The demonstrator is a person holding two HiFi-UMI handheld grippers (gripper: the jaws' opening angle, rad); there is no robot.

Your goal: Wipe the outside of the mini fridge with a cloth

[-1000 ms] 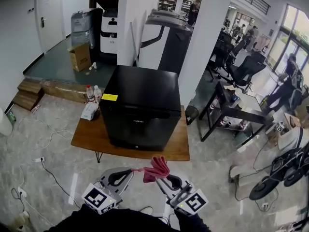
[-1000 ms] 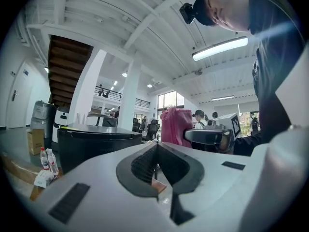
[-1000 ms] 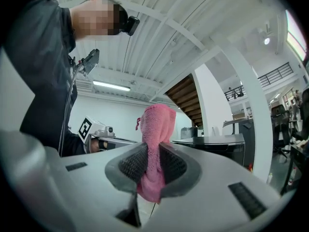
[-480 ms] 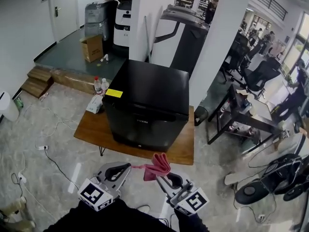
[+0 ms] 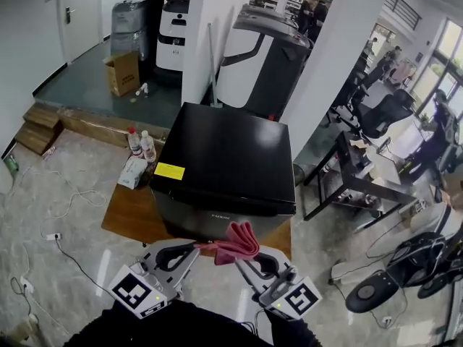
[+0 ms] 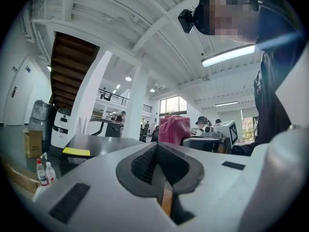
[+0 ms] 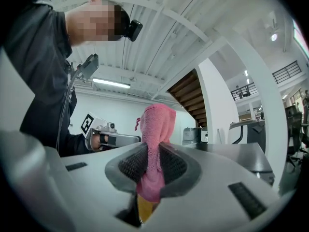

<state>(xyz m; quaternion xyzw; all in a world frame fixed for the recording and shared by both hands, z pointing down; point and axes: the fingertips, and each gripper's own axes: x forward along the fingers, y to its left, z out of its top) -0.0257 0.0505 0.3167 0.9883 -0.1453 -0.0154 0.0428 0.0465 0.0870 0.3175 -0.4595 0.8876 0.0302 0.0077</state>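
The black mini fridge (image 5: 224, 161) stands on a low wooden table (image 5: 126, 215) and has a yellow sticker (image 5: 169, 170) on its top. My right gripper (image 5: 244, 260) is shut on a pink cloth (image 5: 236, 240), which bunches up above the jaws (image 7: 157, 124) just before the fridge's front top edge. My left gripper (image 5: 192, 251) is close beside it on the left, jaws shut, with nothing seen between them in the left gripper view (image 6: 157, 146). A thin pink strand of the cloth runs toward its tip. The fridge top (image 6: 96, 141) lies just beyond both grippers.
Two bottles (image 5: 141, 144) and a white pack (image 5: 133, 170) sit at the table's left end. A white pillar (image 5: 210, 35) and a large machine (image 5: 257, 53) stand behind the fridge. Desks and office chairs (image 5: 376, 114) are at the right, cables (image 5: 51, 215) on the floor at the left.
The view has closed in on the fridge, which is now larger and nearer. Both grippers, still together with the cloth, now sit at the fridge's front top edge.
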